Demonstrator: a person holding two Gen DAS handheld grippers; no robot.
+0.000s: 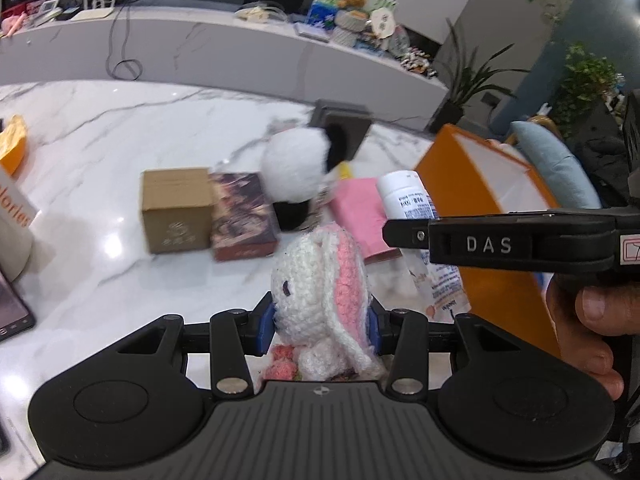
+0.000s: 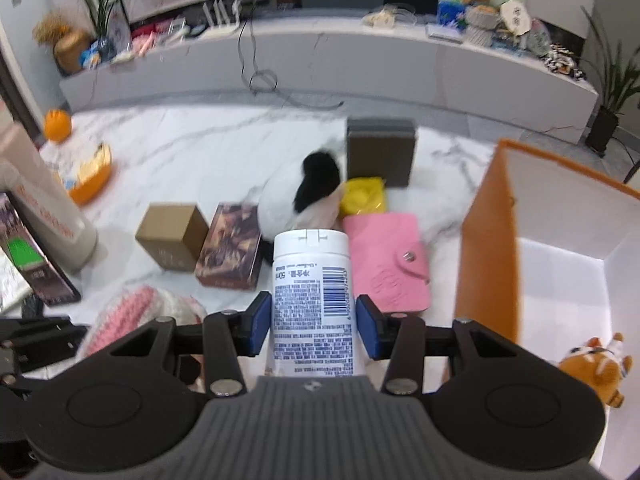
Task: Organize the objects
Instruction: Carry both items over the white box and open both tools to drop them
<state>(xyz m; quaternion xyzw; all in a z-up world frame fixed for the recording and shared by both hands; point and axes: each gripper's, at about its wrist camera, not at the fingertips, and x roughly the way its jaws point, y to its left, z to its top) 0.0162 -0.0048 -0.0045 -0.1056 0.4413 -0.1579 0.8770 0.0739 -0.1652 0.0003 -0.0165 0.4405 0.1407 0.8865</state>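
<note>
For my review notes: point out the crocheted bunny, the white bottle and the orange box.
crocheted bunny [image 1: 316, 292], left wrist view, on its white face.
white bottle [image 2: 312, 288], right wrist view, on its printed label.
orange box [image 2: 488, 240], right wrist view, on its orange outer wall.

Each camera sat just behind its own gripper and looked forward and steeply down along the fingers at the marble surface [image 1: 100, 128], close above it. Both views shared the brown carton [image 1: 176, 210], the pink wallet [image 2: 386, 258] and the orange box [image 2: 486, 240], while the left view also caught the right gripper [image 1: 404, 232] from its side
</note>
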